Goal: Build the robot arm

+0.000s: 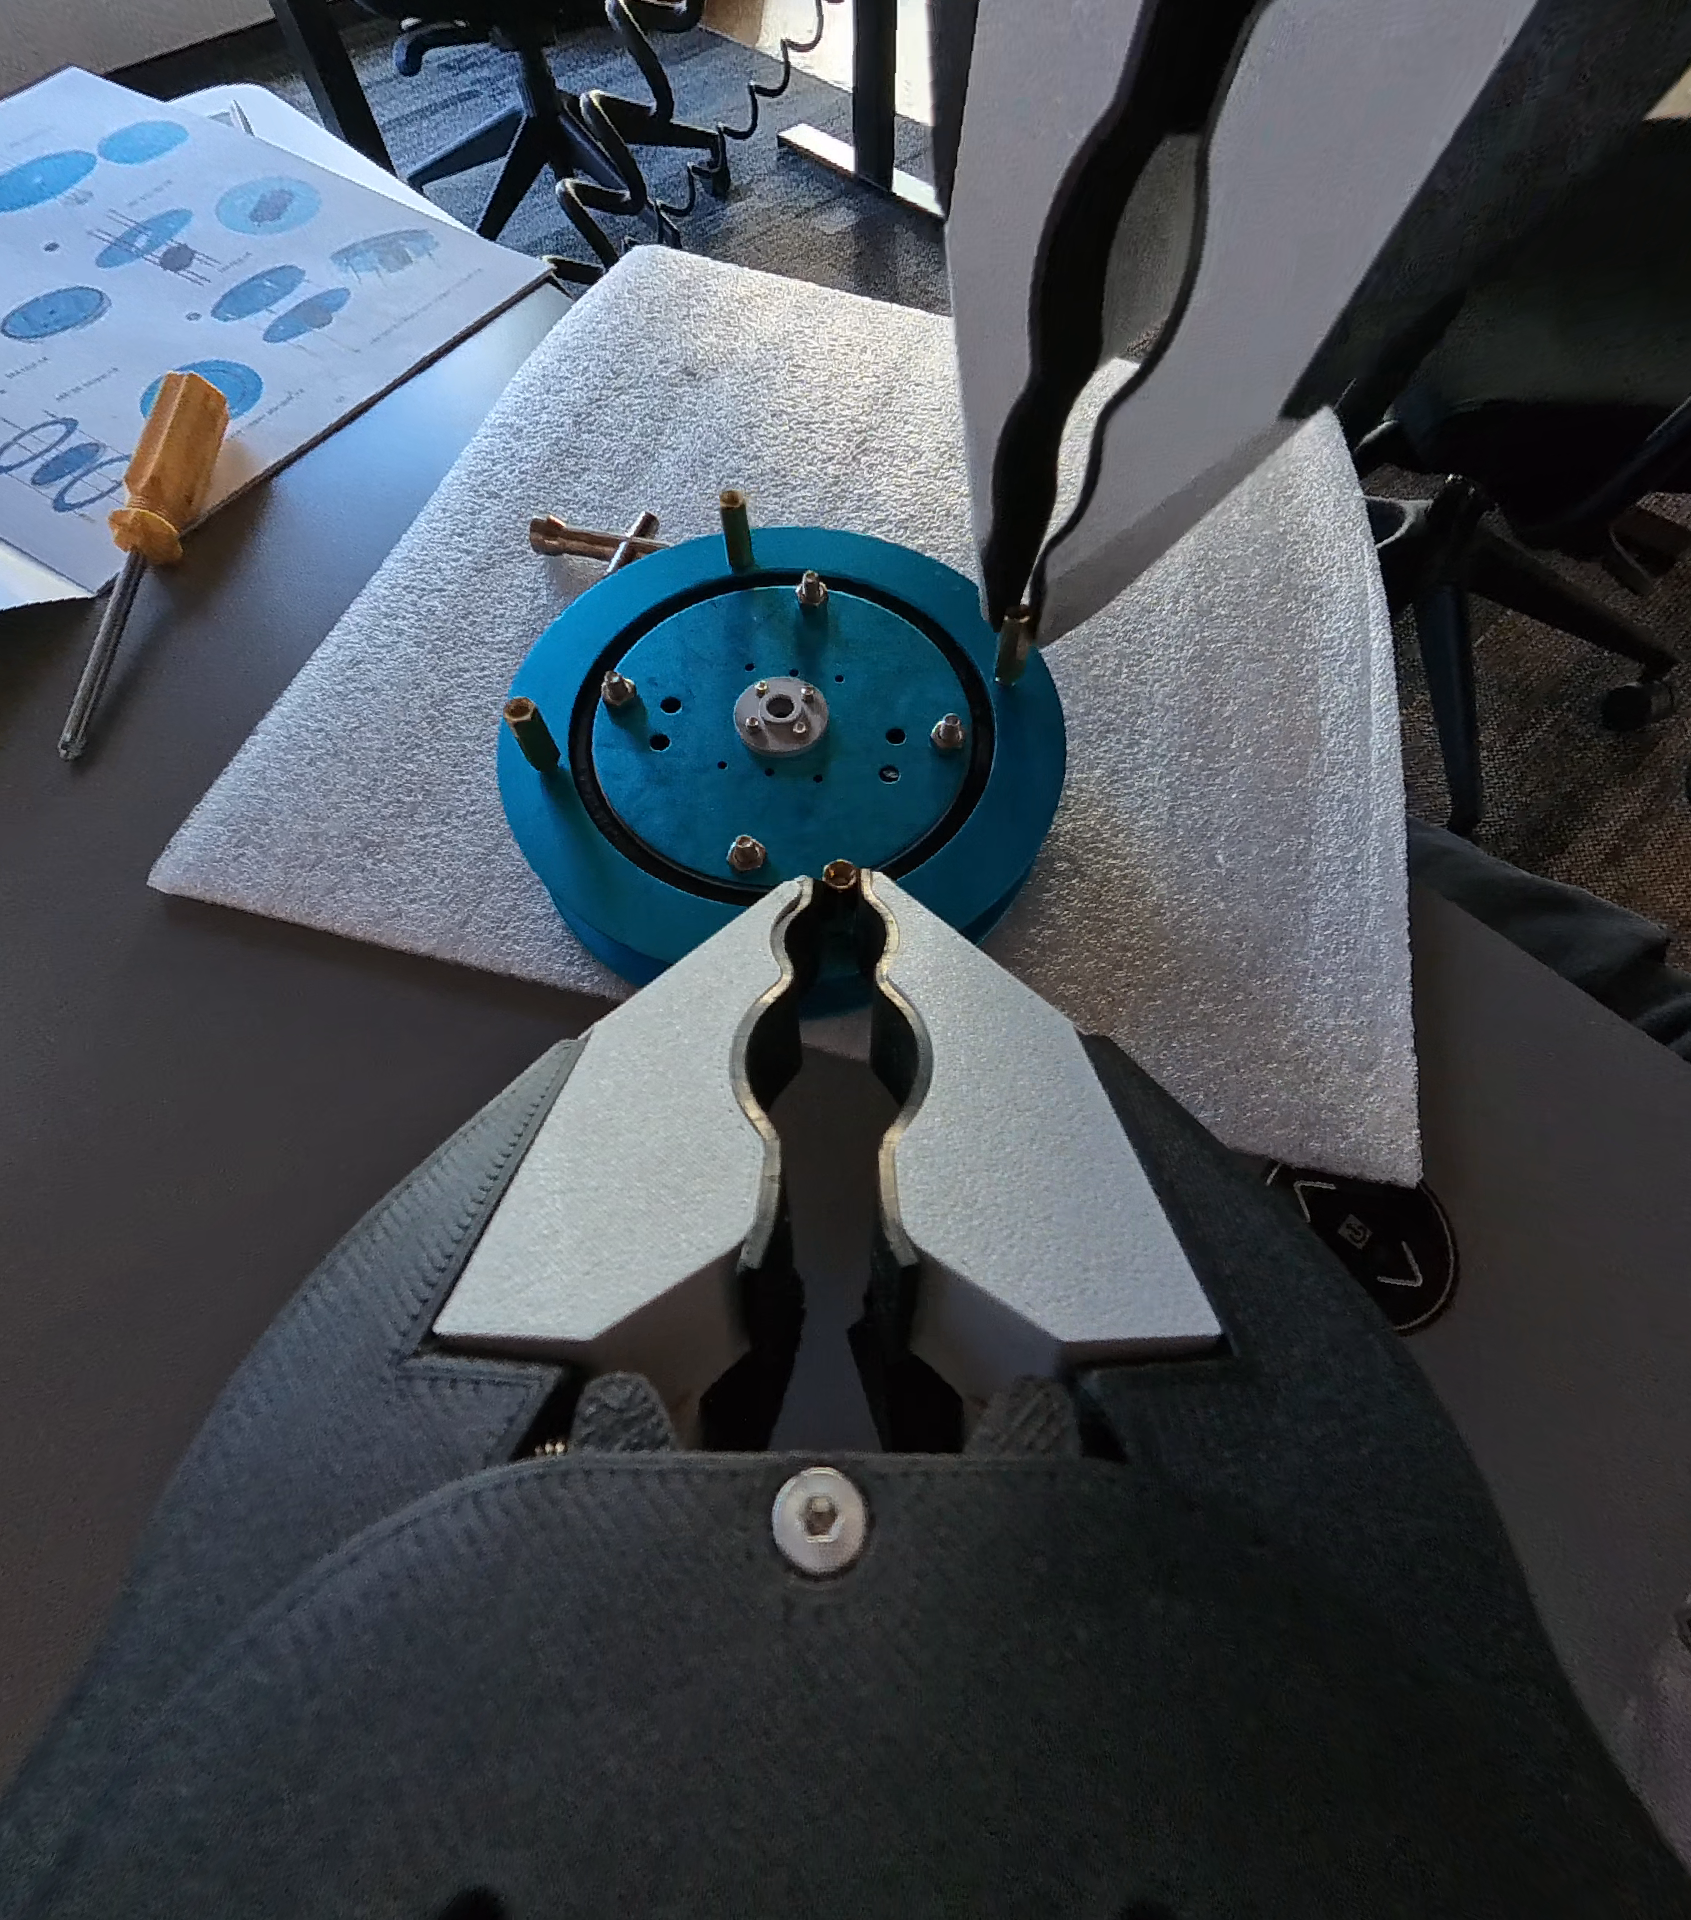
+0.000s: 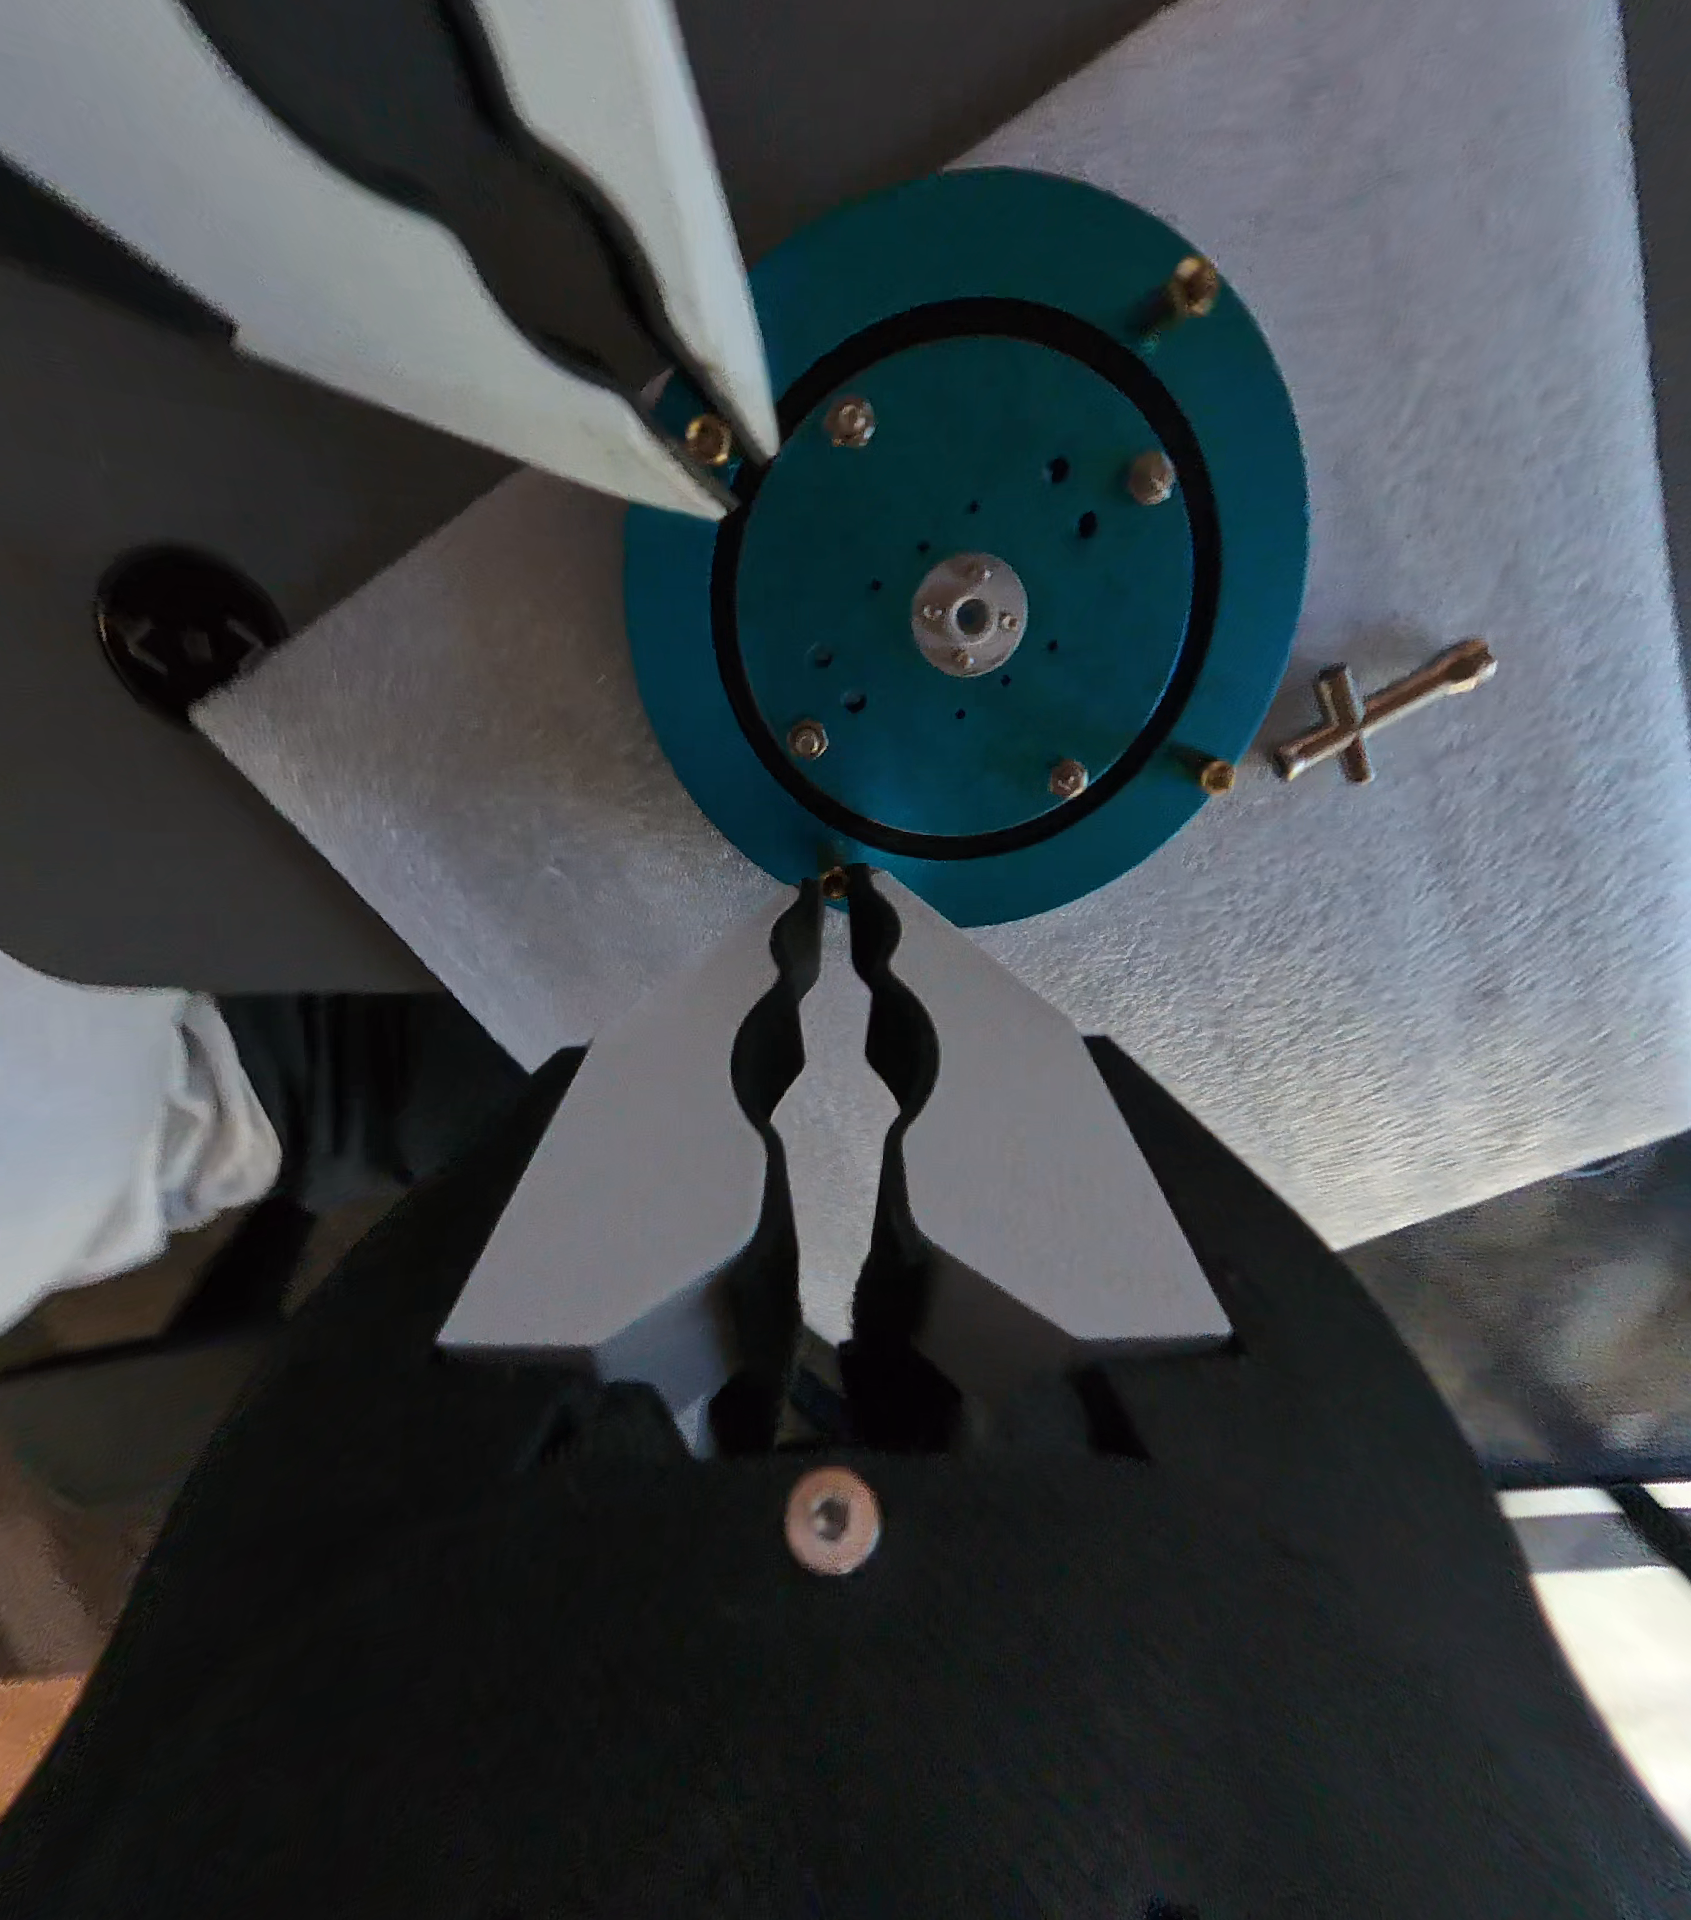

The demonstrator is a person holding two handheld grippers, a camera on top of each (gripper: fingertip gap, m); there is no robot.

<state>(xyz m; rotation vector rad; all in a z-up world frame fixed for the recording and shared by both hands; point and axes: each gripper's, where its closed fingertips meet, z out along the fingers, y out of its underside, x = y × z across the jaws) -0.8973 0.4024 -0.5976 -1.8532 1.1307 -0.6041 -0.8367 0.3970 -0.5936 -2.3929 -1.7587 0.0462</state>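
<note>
the left hand-held gripper [image 1: 839, 881] is closed narrow on a brass standoff [image 1: 839, 876] at the near rim of the blue disc [image 1: 612, 790], centre of the left wrist frame. the right hand-held gripper [image 2: 836, 883] pinches another brass post [image 2: 834, 883] on the disc's rim. the disc lies on a white foam pad [image 1: 405, 727] on the desk [image 1: 93, 1039]. a cross wrench [image 2: 1360, 717] lies just beside the disc, and a yellow-handled screwdriver [image 1: 166, 468] rests across printed sheets [image 1: 41, 260] at upper left.

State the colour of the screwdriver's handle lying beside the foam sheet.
The screwdriver has a translucent amber-yellow handle; it shows only in the left wrist view.
</note>
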